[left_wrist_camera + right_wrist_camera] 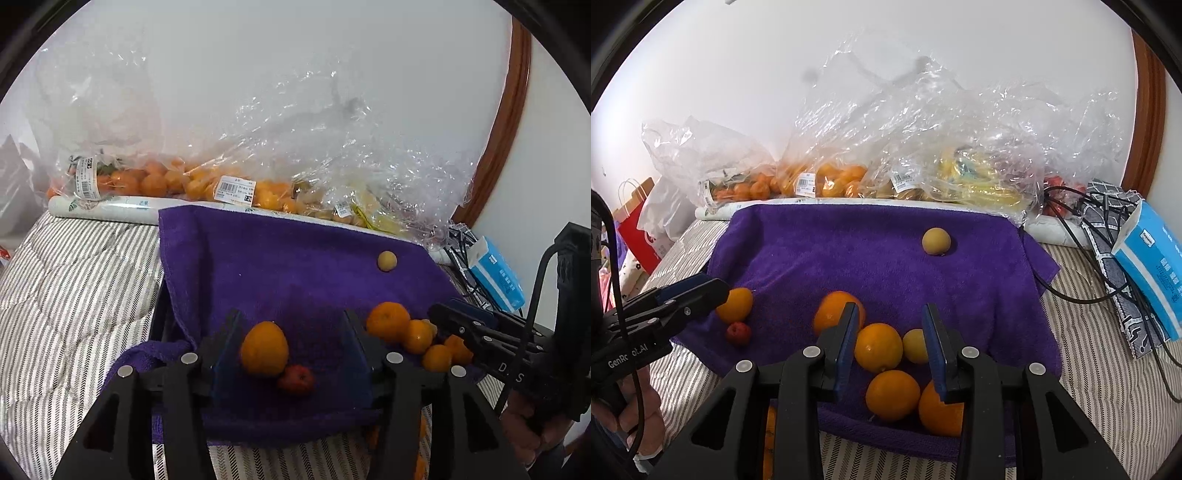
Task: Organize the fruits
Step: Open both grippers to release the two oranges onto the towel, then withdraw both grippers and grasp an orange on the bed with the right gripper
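One orange (264, 348), long axis upright, between the spread, empty left gripper (291, 334); right gripper (890, 332) likewise apart. Purple towel (280, 266) over striped bedding (74, 280), white wall (277, 55) beyond.

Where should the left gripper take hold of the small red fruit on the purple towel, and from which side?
Grip the small red fruit across its round middle, coming from above: an orange touches its far left side, so a level approach looks blocked.

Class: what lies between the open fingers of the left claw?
In the left wrist view, an orange and a small red fruit touching it lie on the purple towel between the left claw fingers.
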